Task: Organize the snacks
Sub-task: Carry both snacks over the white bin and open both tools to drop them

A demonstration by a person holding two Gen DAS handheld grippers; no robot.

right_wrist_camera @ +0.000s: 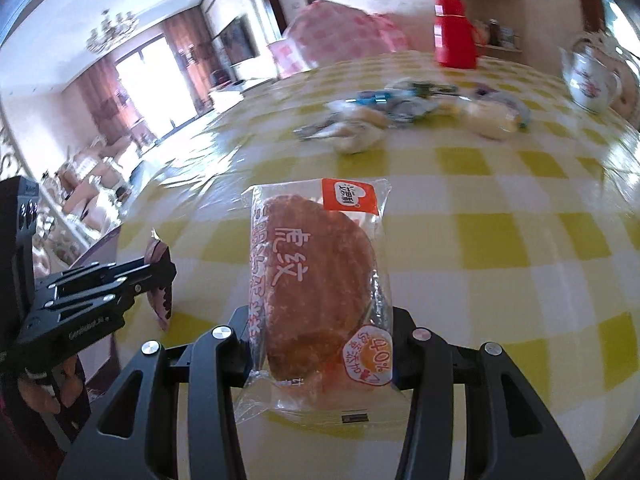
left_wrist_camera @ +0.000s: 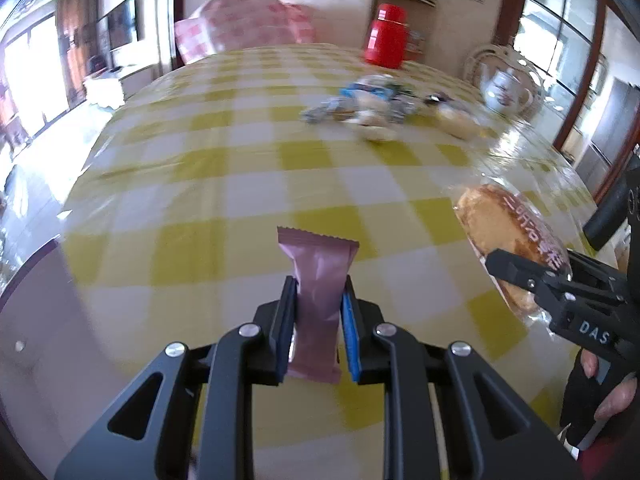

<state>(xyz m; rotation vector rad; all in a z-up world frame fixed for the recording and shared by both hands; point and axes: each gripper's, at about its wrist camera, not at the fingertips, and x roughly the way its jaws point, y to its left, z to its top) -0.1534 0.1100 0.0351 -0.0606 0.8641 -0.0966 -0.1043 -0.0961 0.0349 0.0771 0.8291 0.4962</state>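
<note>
My left gripper (left_wrist_camera: 318,300) is shut on a mauve snack bar packet (left_wrist_camera: 316,280) and holds it above the yellow checked tablecloth (left_wrist_camera: 240,168). My right gripper (right_wrist_camera: 320,320) is shut on a clear-wrapped brown cake packet (right_wrist_camera: 316,280) with an orange label. In the left wrist view the right gripper (left_wrist_camera: 516,276) with the cake packet (left_wrist_camera: 500,228) shows at the right. In the right wrist view the left gripper (right_wrist_camera: 160,276) with the mauve packet (right_wrist_camera: 160,256) shows at the left. A pile of several wrapped snacks (left_wrist_camera: 376,108) lies far across the table and also shows in the right wrist view (right_wrist_camera: 400,116).
A red canister (left_wrist_camera: 386,36) and a white floral teapot (left_wrist_camera: 506,88) stand at the table's far side, the teapot at the right. A pink checked cushion (left_wrist_camera: 244,24) sits behind the far edge. The table edge drops off at the left.
</note>
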